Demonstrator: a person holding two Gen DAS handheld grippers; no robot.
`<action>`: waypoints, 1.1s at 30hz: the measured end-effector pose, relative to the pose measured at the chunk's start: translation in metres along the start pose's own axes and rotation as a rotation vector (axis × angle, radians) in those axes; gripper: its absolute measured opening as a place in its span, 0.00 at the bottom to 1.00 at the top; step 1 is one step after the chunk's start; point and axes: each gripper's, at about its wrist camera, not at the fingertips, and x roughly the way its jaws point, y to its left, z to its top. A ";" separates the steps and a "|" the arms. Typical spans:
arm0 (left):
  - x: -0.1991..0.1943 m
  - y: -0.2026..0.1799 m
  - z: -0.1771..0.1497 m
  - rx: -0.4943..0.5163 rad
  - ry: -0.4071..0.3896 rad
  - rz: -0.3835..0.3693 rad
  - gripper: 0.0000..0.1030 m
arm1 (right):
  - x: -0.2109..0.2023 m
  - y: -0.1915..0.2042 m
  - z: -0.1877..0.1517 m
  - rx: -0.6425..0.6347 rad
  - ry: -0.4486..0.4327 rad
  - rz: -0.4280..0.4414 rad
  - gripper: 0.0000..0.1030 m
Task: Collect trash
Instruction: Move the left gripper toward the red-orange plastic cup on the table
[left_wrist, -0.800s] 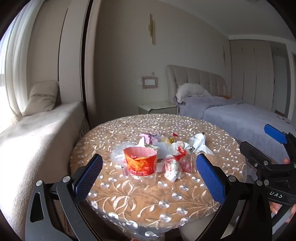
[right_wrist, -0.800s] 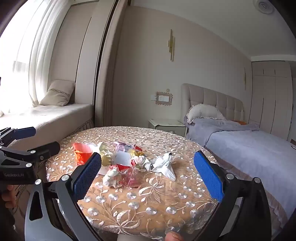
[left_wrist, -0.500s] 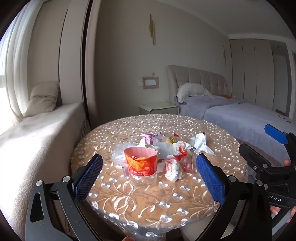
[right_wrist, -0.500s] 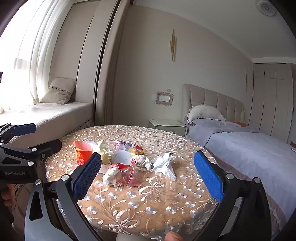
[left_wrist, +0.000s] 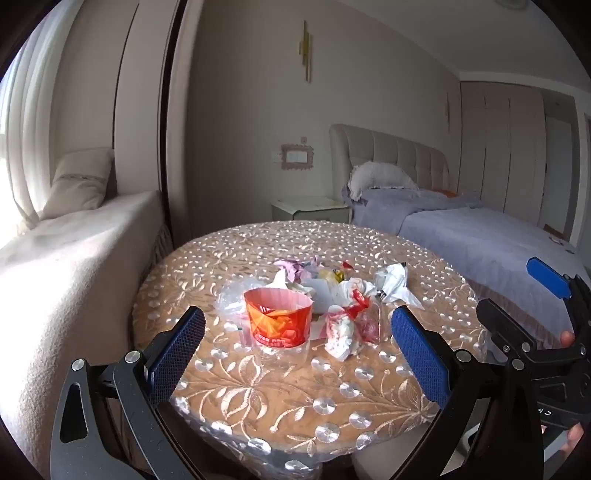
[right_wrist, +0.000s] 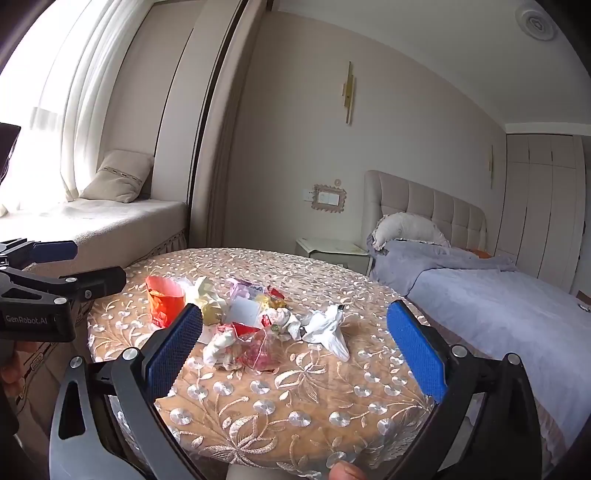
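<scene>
Crumpled white-and-red trash (left_wrist: 332, 295) heaps beside a red cup (left_wrist: 277, 319); both hand-held grippers gape empty.

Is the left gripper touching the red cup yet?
Apart. In the left wrist view the left gripper is wide open, short of the red cup, with bare tablecloth showing between its pads and the cup.

A round tabletop (left_wrist: 295, 387) under a tan cloth with embroidered leaves and shiny discs carries a heap of litter near its middle. In the left wrist view, a red paper cup (left_wrist: 277, 317) stands upright at the heap's 7 o'clock edge, a clear plastic bag (left_wrist: 236, 299) just behind it. Crumpled white tissue (left_wrist: 395, 282) lies at 2 o'clock, red-and-white wrappers (left_wrist: 351, 325) at 5 o'clock, a pink wrapper (left_wrist: 291, 267) at 12 o'clock.
</scene>
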 end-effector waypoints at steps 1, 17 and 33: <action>0.000 0.002 0.000 -0.002 0.000 0.002 0.96 | 0.000 0.001 0.000 -0.001 0.000 0.000 0.96; 0.013 -0.007 -0.006 0.000 0.003 0.015 0.96 | 0.011 0.006 -0.003 -0.028 0.021 0.026 0.96; 0.042 0.012 -0.015 0.019 0.019 0.132 0.96 | 0.046 0.007 -0.016 -0.015 0.106 0.070 0.96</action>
